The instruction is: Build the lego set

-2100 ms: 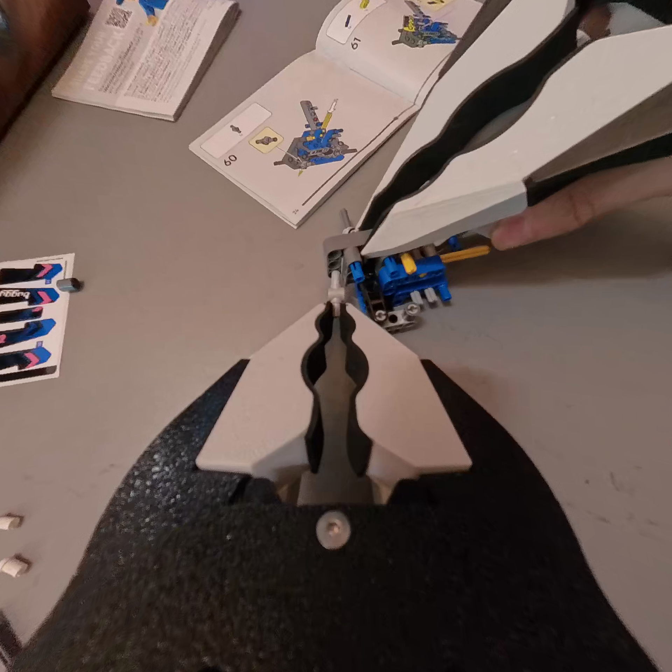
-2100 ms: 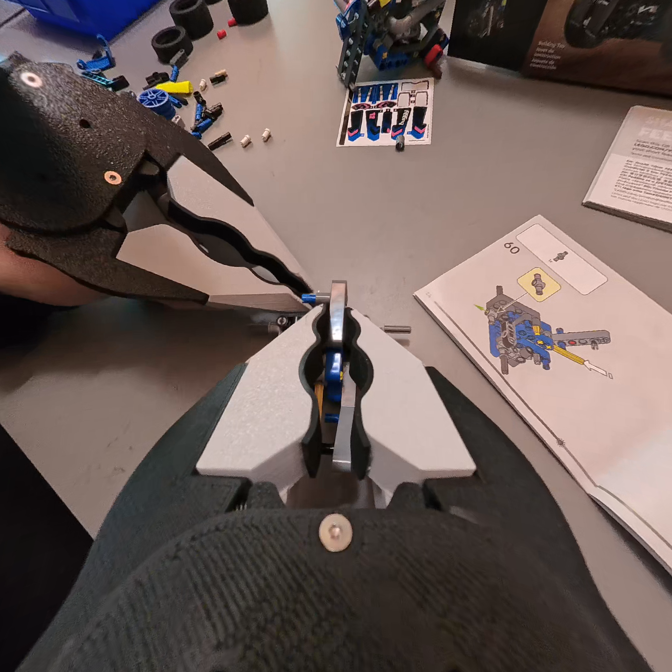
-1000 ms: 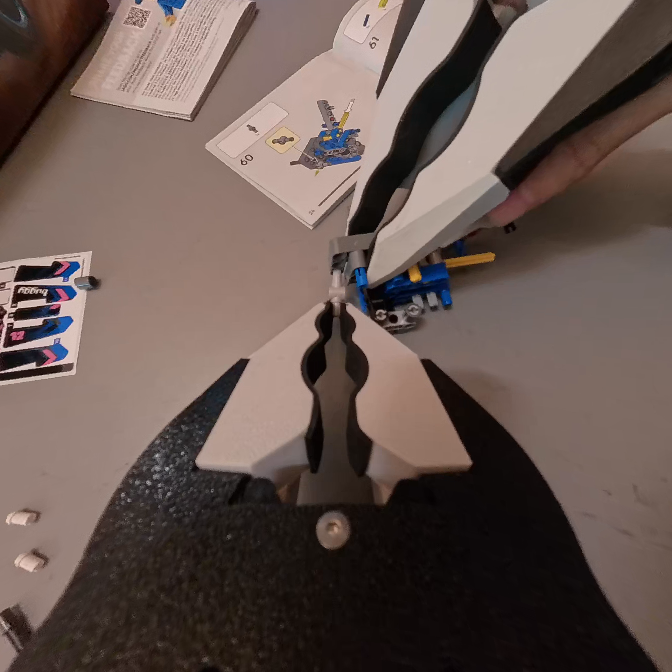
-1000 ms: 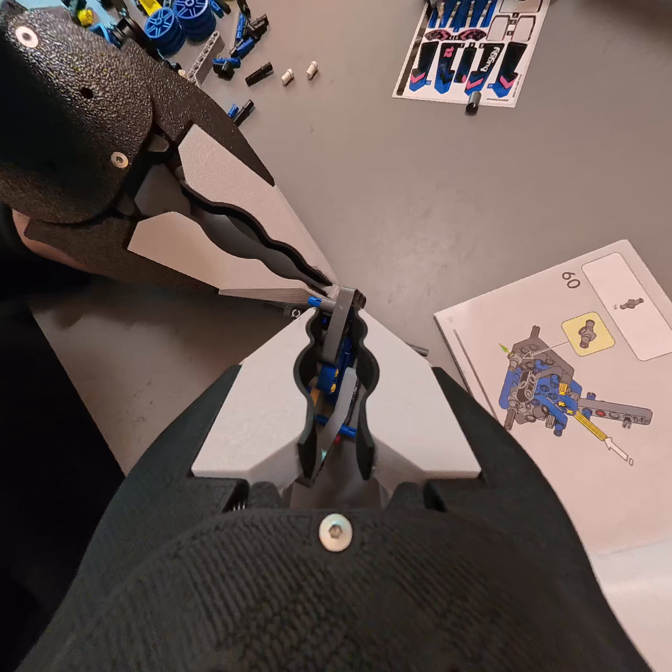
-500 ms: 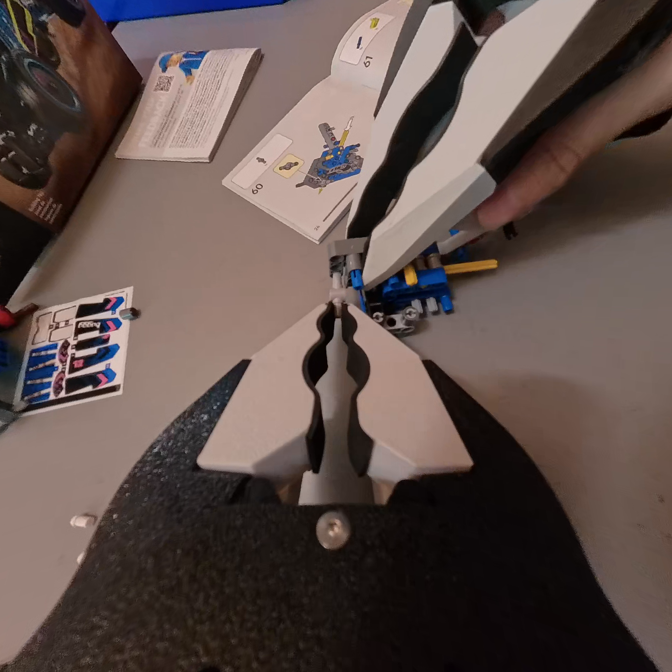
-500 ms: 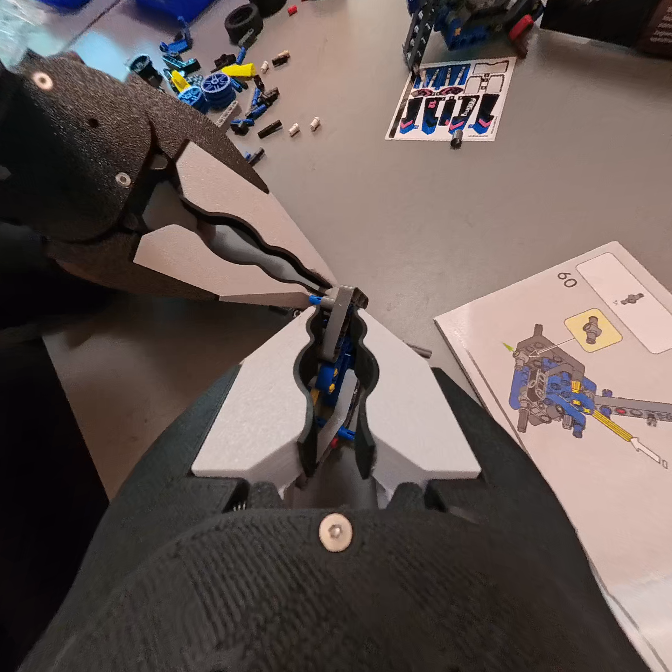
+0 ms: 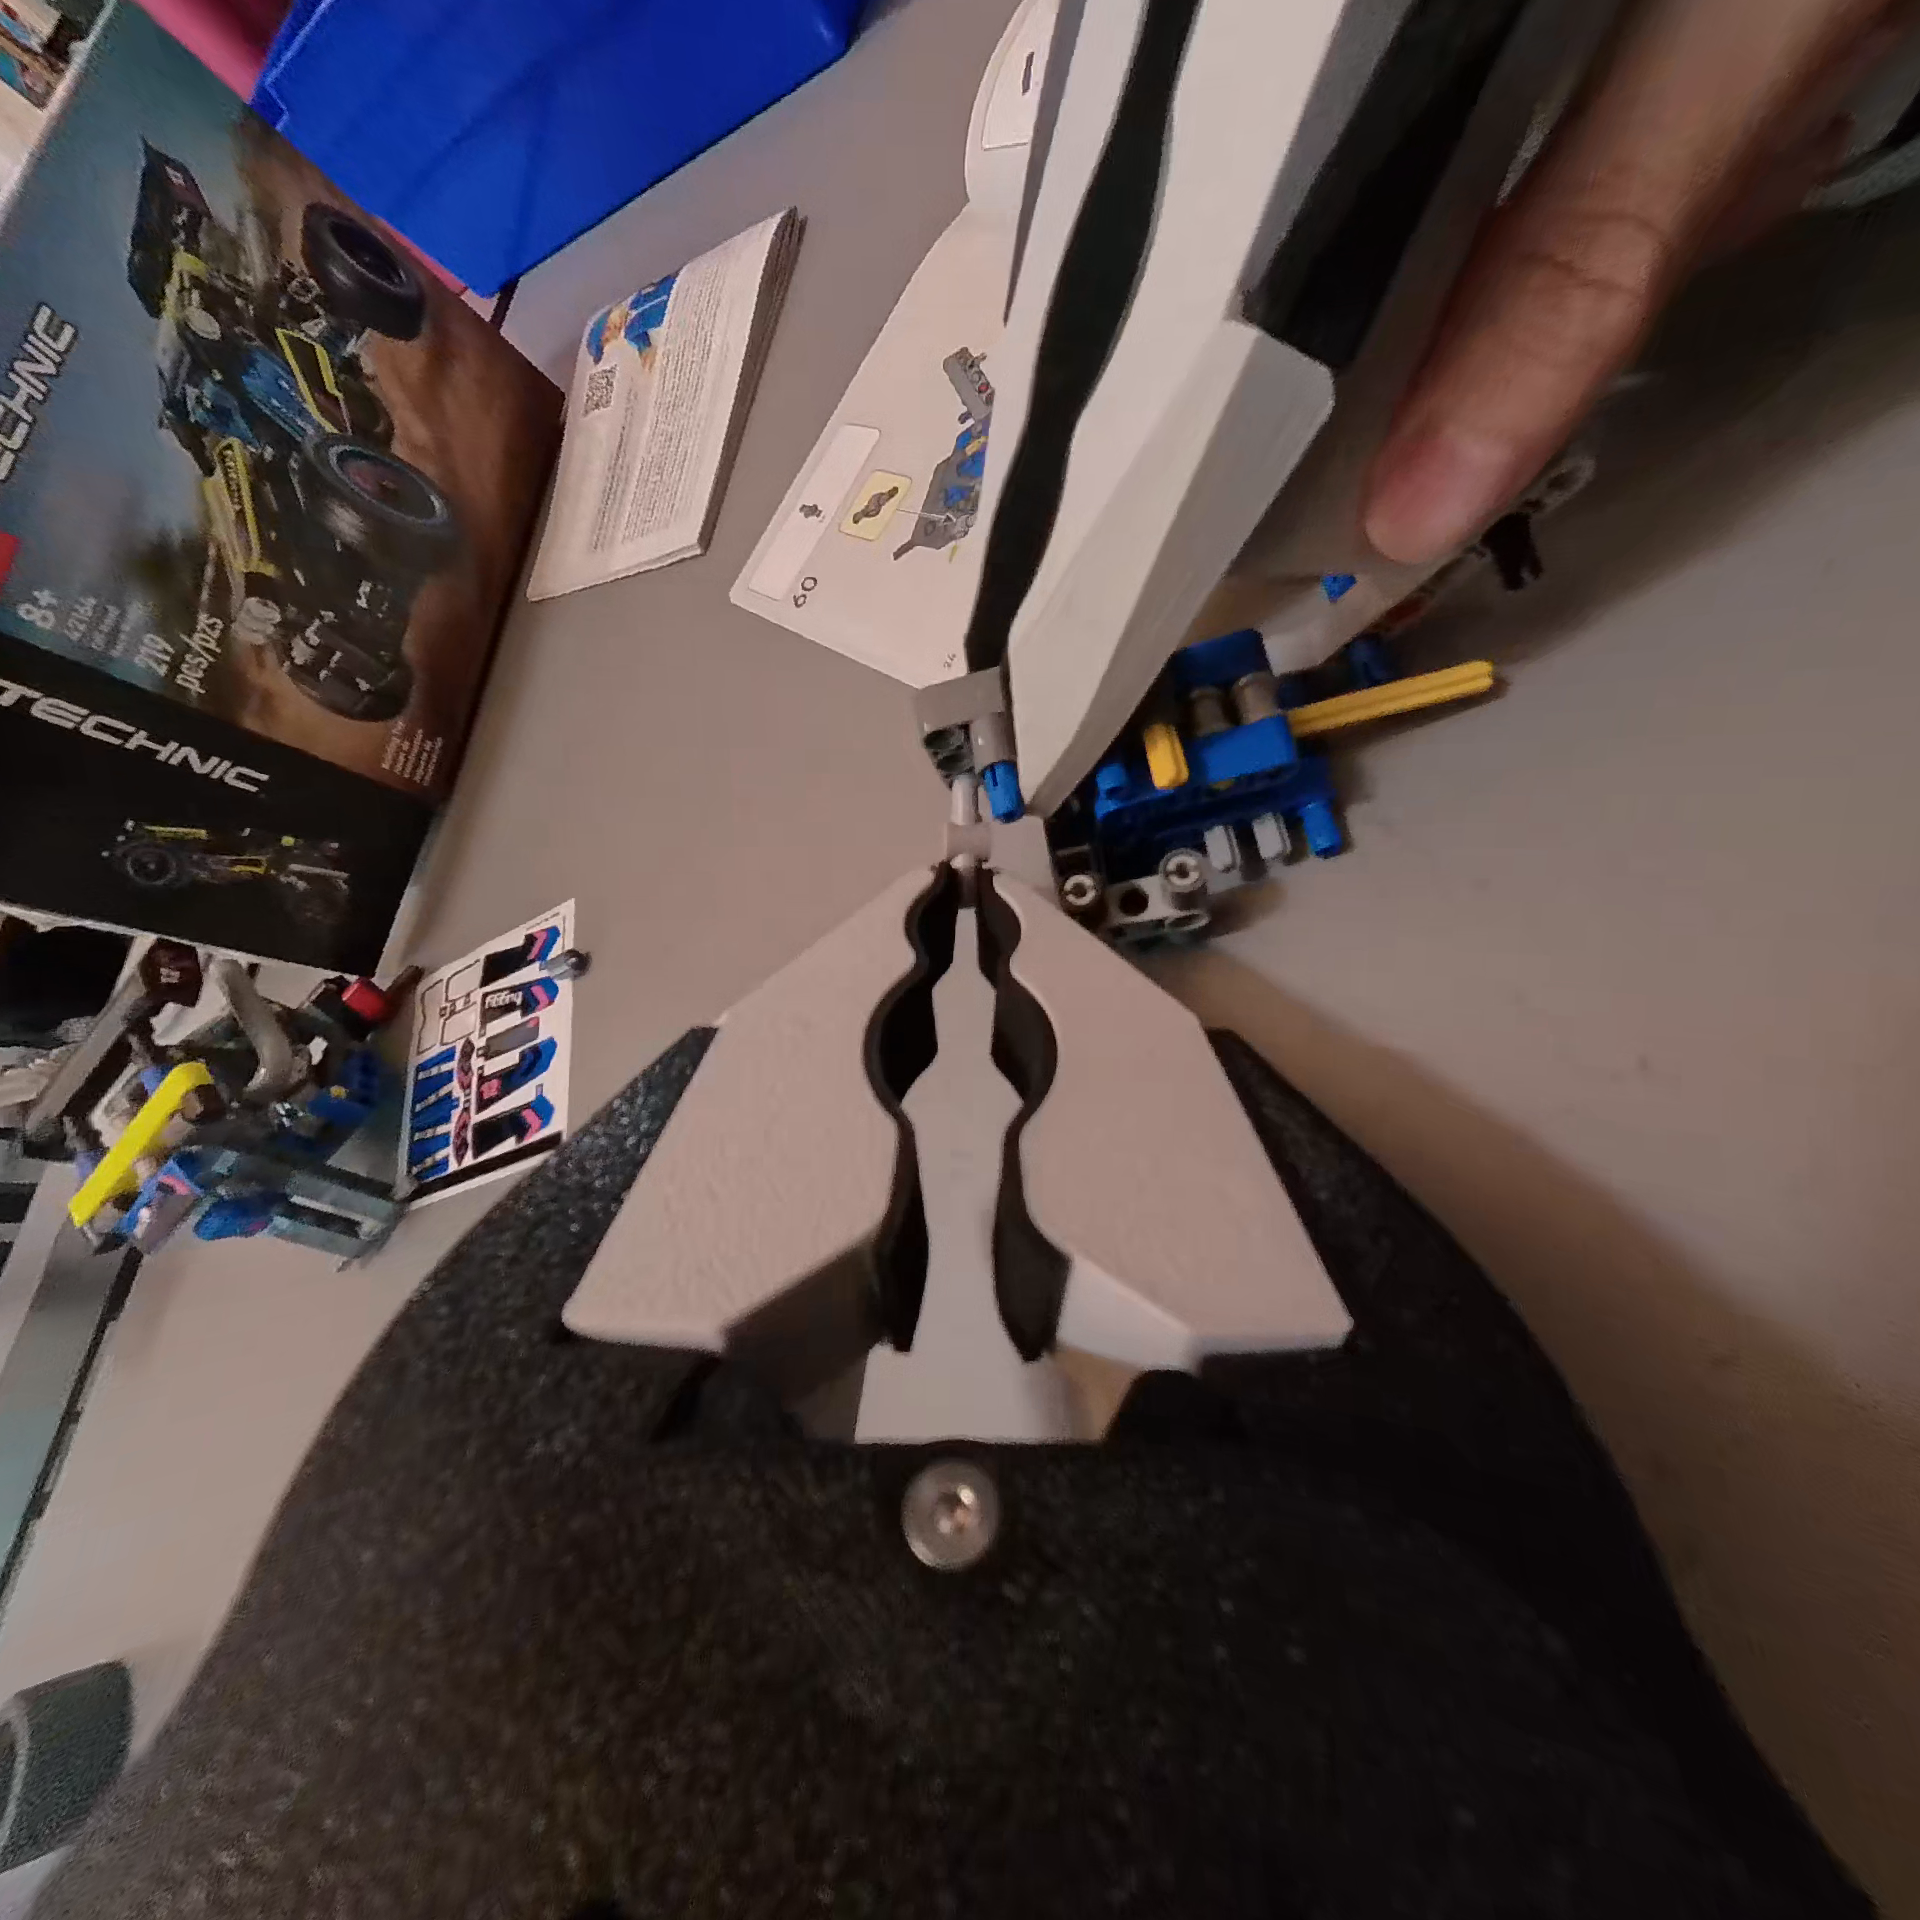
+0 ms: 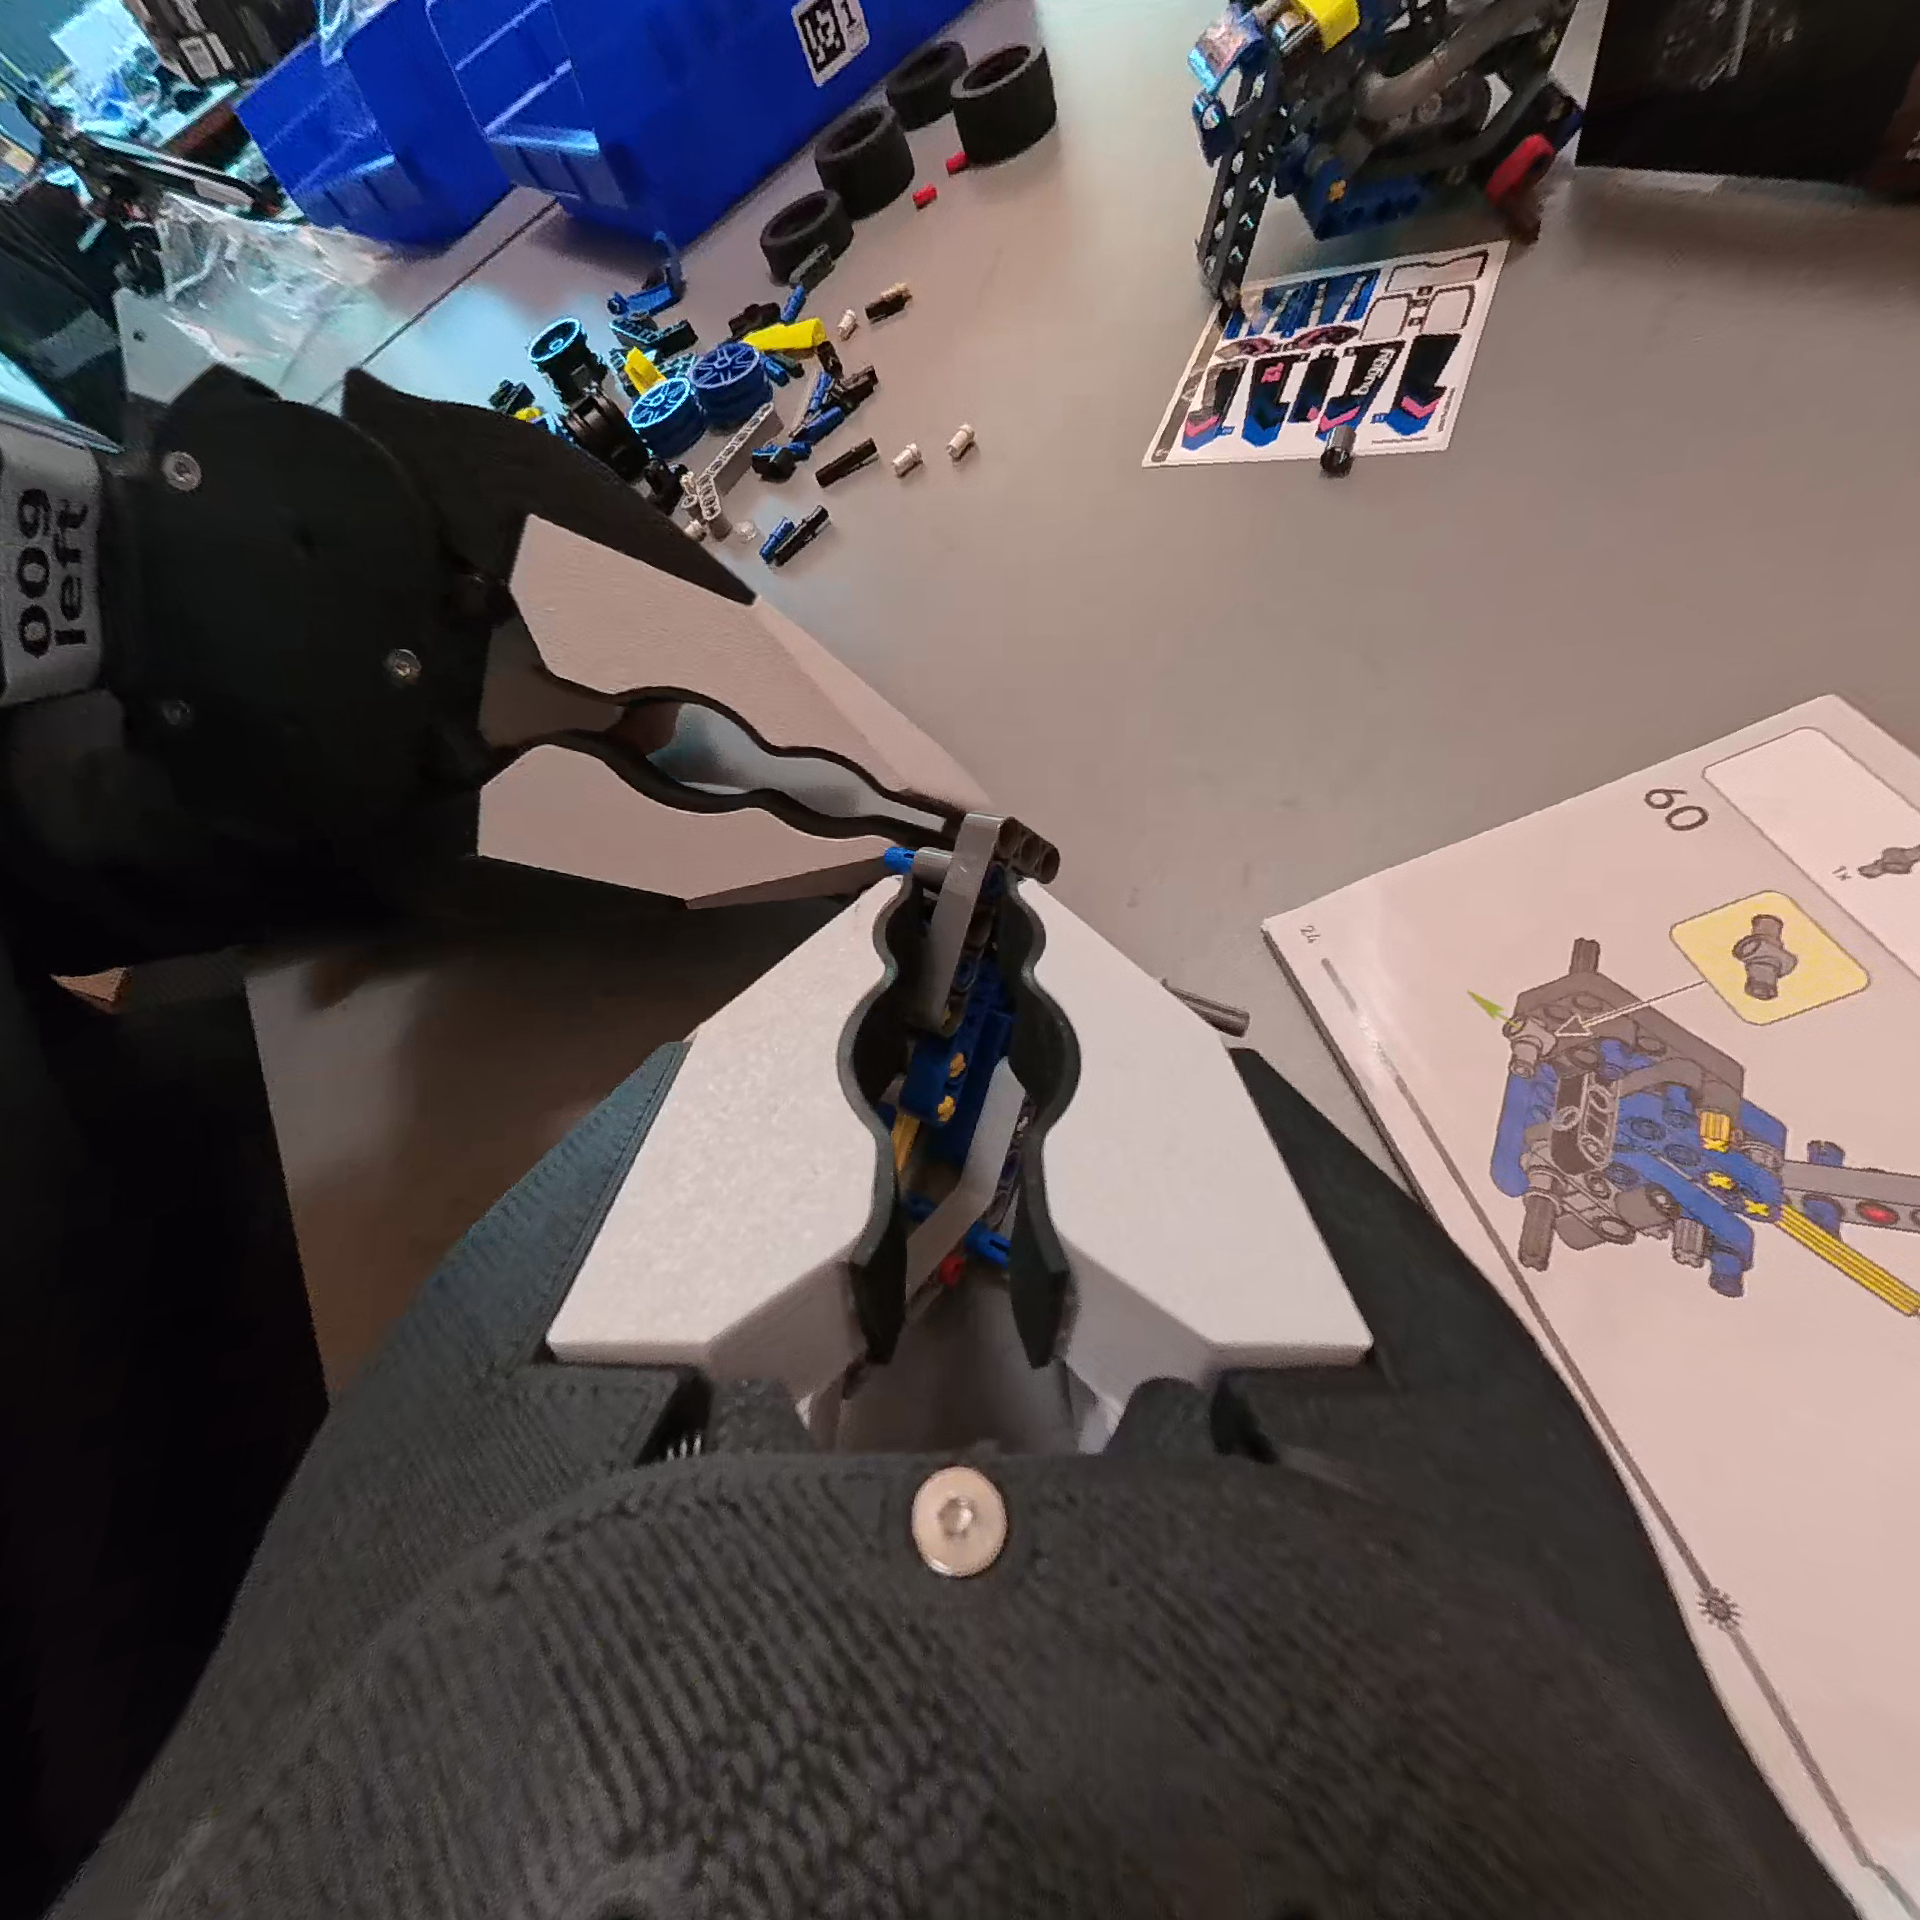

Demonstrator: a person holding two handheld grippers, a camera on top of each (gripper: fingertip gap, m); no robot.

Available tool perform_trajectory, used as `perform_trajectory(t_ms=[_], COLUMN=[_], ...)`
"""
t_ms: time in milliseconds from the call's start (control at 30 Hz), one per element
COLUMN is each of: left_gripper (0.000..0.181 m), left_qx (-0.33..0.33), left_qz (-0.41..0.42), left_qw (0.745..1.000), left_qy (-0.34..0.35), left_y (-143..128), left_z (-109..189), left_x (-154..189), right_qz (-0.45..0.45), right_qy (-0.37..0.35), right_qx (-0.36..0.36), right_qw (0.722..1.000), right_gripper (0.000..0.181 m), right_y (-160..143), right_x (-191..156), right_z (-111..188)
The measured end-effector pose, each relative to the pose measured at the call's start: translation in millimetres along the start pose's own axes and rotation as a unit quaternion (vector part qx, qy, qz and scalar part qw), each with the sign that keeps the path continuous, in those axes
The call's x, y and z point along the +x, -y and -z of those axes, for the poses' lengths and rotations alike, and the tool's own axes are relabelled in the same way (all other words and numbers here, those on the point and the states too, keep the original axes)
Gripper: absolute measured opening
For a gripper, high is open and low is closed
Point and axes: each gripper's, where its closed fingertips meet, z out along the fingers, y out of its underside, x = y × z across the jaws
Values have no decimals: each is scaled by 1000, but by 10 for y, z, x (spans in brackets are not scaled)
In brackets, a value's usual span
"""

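My left gripper (image 7: 966,878) is shut on a small light grey connector pin (image 7: 964,826). The pin's far end meets the grey corner of a blue and grey sub-assembly (image 7: 1210,774) with a yellow axle (image 7: 1392,698) sticking out. My right gripper (image 8: 961,899) is shut on that sub-assembly (image 8: 961,1049) and comes in from the upper right in the left wrist view (image 7: 1003,717). In the right wrist view the left gripper (image 8: 935,826) comes in from the left, its tips at the sub-assembly's grey beam (image 8: 966,904). The sub-assembly sits low over the grey table.
The open instruction booklet (image 8: 1662,1091) lies to the right. A sticker sheet (image 8: 1330,364), a part-built chassis (image 8: 1351,125), tyres (image 8: 904,125), a pile of loose parts (image 8: 727,395) and blue bins (image 8: 571,104) are at the back. The set's box (image 7: 208,468) stands at the left. Both grippers' tips are close together, under 4 cm apart.
Both grippers have tilted and turned together, so more of the table's far side shows. The pin stays against the sub-assembly's grey corner, and both grips are unchanged.
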Motion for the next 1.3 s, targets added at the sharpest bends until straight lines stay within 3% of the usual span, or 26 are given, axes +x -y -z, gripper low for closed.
perform_trajectory(t_ms=[367,567,700,867,1067,1300], left_gripper=[0,0,0,0,0,0], left_qx=[-25,-17,-30,-59,-53,-56], left_qz=[-81,62,62,-19,19,1], left_qw=[996,998,998,997,998,998], left_qy=[39,-19,-10,39,14,23], left_y=[26,-2,-23,-6,-4,-2], left_z=[39,6,-5,31,30,30], left_x=[-18,2,-24,-58,-32,-42], right_qz=[-5,-8,-8,-3,0,0], right_qy=[8,9,3,-3,-4,-5], right_qx=[-1,-1,1,2,2,3], right_qw=[1000,1000,1000,1000,1000,1000], right_gripper=[13,13,13,13,14,13], right_y=[2,3,14,20,19,21], right_x=[0,4,14,14,11,12], right_z=[-6,-10,-21,-31,-33,-32])
